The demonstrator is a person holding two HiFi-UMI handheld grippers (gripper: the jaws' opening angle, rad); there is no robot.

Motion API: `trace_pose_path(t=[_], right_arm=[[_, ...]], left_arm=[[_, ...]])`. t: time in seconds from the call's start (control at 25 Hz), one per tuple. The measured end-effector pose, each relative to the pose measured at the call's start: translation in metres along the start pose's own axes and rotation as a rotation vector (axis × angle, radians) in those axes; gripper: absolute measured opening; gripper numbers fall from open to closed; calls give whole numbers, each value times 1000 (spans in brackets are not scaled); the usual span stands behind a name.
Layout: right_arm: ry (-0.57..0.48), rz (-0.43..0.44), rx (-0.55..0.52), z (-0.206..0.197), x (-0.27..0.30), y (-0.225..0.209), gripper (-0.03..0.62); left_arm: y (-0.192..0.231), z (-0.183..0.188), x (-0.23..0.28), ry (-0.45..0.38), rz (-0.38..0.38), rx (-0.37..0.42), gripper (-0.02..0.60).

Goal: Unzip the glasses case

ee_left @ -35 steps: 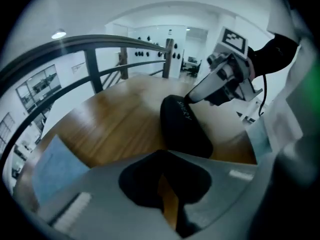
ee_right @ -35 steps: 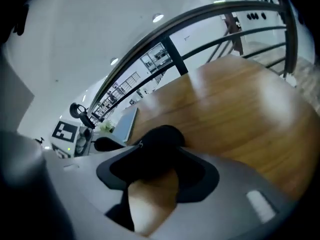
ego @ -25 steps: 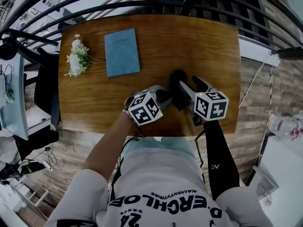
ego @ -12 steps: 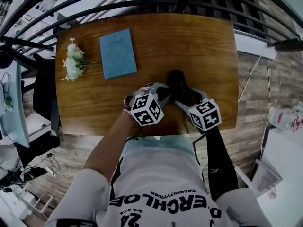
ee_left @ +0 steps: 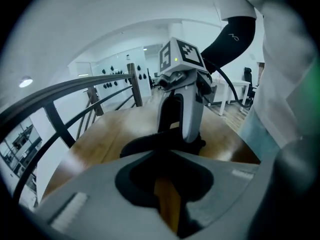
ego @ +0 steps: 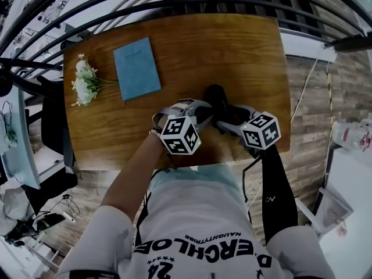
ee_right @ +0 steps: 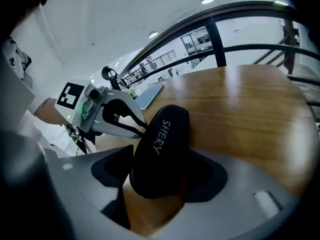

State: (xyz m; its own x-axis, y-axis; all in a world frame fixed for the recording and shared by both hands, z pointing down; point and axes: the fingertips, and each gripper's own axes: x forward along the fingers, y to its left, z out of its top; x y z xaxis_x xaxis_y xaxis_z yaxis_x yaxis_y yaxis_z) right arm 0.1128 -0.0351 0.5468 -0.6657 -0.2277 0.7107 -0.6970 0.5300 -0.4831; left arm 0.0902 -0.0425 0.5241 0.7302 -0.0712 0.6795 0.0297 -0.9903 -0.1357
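1. The head view shows both tongs meeting at the black glasses case [ego: 216,97] from the person's side. The left tongs [ego: 202,110] are at its left flank and the right tongs [ego: 225,120] at its near right end. How the jaws stand does not show from there.
2. The right gripper view shows that for the right tongs. Their jaws are spread wide and have just been opening. The near end of the case stands between them, white lettering upward, and no firm pinch shows, so they are released.
3. The left gripper view shows the left tongs clenched. Their jaws are drawn nearly together, with only a thin strip of tabletop [ee_left: 107,131] visible between them. The case's black edge lies right at their tips; I cannot tell whether they nip it.
4. Only the head view gives the whole layout. A blue notebook [ego: 136,68] lies well apart, beyond and to the left of the left tongs. White flowers [ego: 84,83] lie further left again.
5. The case lies close to the tabletop's near edge, which runs just behind both tongs' marker cubes. The tabletop's right edge is near the outer side of the right tongs.
6. Bare wood stretches beyond both tongs to the far edge, where a black railing [ee_right: 215,41] runs. The strip between the left tongs and the notebook is also bare wood.
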Motion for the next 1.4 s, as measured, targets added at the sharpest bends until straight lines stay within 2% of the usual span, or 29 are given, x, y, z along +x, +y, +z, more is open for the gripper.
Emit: trace_pose_path(t=[0.16, 0.28, 0.48, 0.64, 0.76, 0.84, 1.0, 1.04, 1.08, 1.16, 1.4], right_arm=[[-11, -1, 14, -1, -4, -5, 319], [-32, -16, 35, -3, -10, -10, 309], [-59, 9, 81, -2, -8, -15, 308], [-90, 61, 155, -2, -11, -20, 311], [-116, 69, 202, -1, -15, -27, 353], [-118, 32, 162, 2, -21, -30, 373], [-59, -69, -38, 14, -20, -22, 387], [-41, -86, -71, 16, -19, -22, 372], [-27, -93, -82, 17, -17, -23, 331], [-26, -81, -49, 15, -19, -27, 298], [-119, -30, 95, 12, -31, -40, 295]], left_arm=[[-13, -18, 5, 110, -67, 80, 37], [-23, -32, 13, 165, -73, 78, 37], [-7, -11, 9, 58, 33, 60, 37], [-3, -3, 10, 24, 47, 44, 42], [1, 1, 11, 6, 57, 3, 48], [3, 4, 12, 3, 69, -1, 48], [10, 12, 16, -19, 91, -2, 48], [12, 15, 17, -22, 92, 3, 48], [13, 17, 18, -22, 91, 12, 48], [14, 21, 21, -10, 88, 44, 48], [16, 22, 26, 47, 108, 138, 35]])
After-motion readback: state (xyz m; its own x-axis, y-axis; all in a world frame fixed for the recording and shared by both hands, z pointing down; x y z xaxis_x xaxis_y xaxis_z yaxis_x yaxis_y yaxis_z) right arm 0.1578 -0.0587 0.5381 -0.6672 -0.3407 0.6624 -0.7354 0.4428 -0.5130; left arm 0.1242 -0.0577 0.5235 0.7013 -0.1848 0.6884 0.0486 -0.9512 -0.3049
